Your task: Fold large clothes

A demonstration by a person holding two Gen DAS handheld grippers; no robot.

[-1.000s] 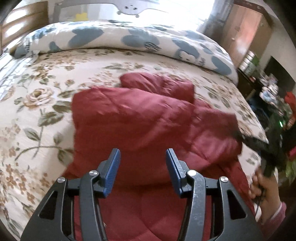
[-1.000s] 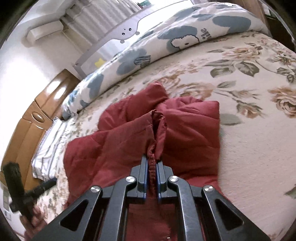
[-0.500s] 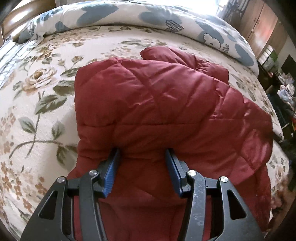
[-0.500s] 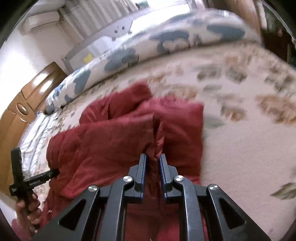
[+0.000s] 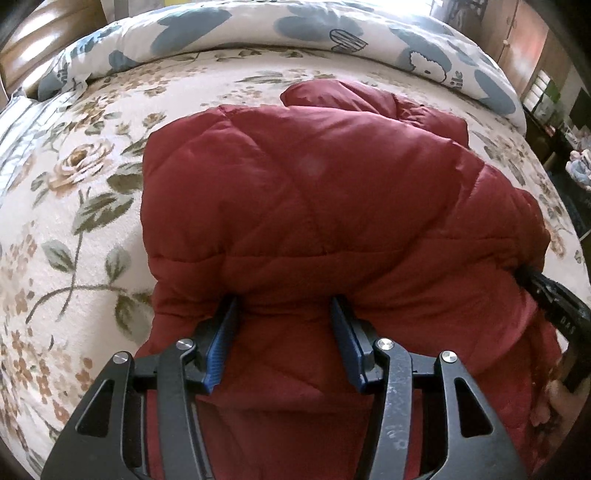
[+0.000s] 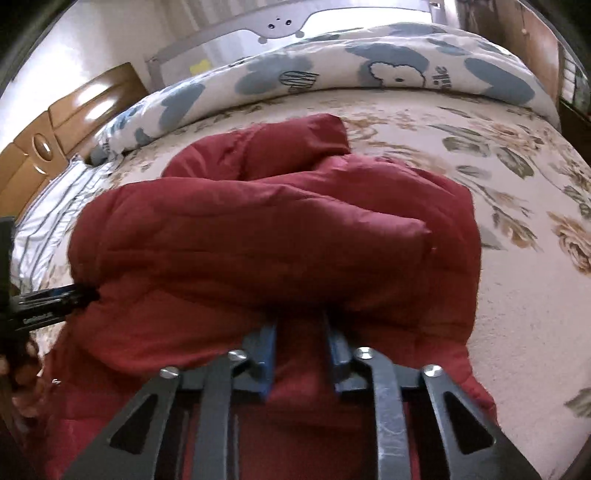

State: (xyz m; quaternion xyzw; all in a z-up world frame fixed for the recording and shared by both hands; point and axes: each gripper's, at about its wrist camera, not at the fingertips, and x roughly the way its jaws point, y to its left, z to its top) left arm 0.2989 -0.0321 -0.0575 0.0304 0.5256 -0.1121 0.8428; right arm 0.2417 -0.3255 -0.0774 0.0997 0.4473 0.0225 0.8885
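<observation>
Wide bed point(image 5: 74, 229) under a cream spread printed with roses and leaves, filling most of both views. Rolled duvet point(image 5: 258, 33) in white with blue blotches and a cartoon face along the far edge; same duvet point(image 6: 332, 74) across the far side in the right wrist view. Striped sheet point(image 6: 48, 218) at the far left, wooden headboard point(image 6: 62, 122) behind it, grey rail point(image 6: 280, 27) beyond the duvet. Wooden cupboard point(image 5: 517, 37) at the far right.

Red quilted jacket point(image 5: 314, 192) lying mid-bed on the spread, doubled over on itself, upper layer bulging above a lower layer that runs back toward the near edge. Rounded lump of the same jacket point(image 6: 295, 147) poking out on the far side, toward the duvet.

Left gripper point(image 5: 284, 325) at the near edge of the fold, blue pads spread wide, tips tucked under the overhanging layer, fabric between them but not squeezed. Seen from the right wrist view as a dark bar point(image 6: 48, 302) entering the jacket's left end, a hand just visible below it.

Right gripper point(image 6: 300, 343) likewise pushed in under the fold, pads parted with a narrower gap, red cloth lying loose between them. Seen from the left wrist view at the jacket's right end point(image 5: 546, 295), tips buried in fabric.
</observation>
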